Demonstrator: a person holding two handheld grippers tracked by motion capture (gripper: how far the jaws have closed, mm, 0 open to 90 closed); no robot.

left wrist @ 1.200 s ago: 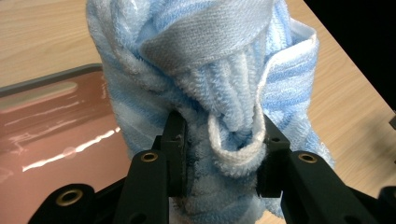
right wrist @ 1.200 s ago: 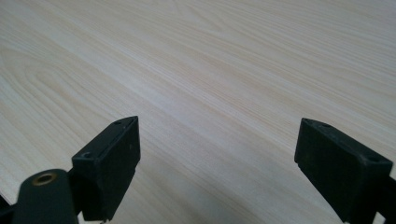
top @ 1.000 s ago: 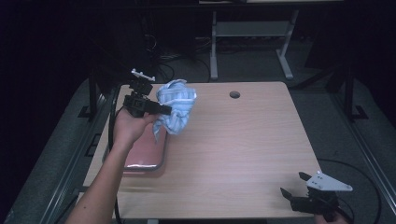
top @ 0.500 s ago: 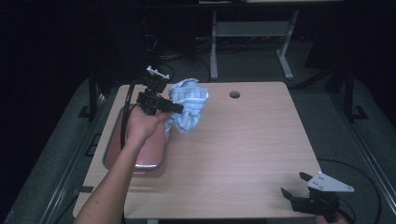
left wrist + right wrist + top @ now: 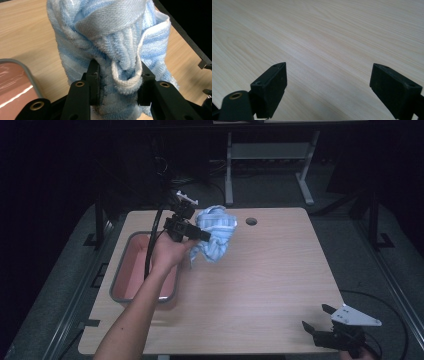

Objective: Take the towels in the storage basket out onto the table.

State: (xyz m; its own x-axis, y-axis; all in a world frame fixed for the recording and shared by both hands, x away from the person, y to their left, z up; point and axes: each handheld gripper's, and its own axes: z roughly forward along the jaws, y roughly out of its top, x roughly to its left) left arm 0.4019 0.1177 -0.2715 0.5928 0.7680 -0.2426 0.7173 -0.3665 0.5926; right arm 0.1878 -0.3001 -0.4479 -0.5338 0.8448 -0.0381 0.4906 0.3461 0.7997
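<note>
At the lower right of the high view, your right gripper [image 5: 320, 322] sits at the near edge of the table [image 5: 270, 285], its grey three-cornered plate on top. Its fingers [image 5: 270, 85] are spread wide with nothing between them; in the right gripper view they are blocky, matte black pads over bare, pale wood-grain laminate.

Your left forearm rises from the bottom of the high view, left of centre, to the hand [image 5: 167, 252] holding your left gripper [image 5: 202, 236] in the upper middle of the frame, raised over the table. Its fingers [image 5: 93, 75] are clamped on a bunched towel [image 5: 215, 237]. In the left gripper view the towel [image 5: 112, 45] is soft looped terry in light blue and white stripes, twisted into thick folds, with a flat woven white hem band curving across the top and a narrow white edge looping down between the two black pads. The cloth bulges out on either side of the pinch and hangs clear of the table.

Left of your hand in the high view lies a rectangular tray [image 5: 122, 270] with rounded corners, a grey rim and a glossy pink inside; its corner shows at the lower left of the left gripper view [image 5: 27, 72].

Farther back, near the table's far edge, is a small round hole [image 5: 251, 221] in the tabletop.
</note>
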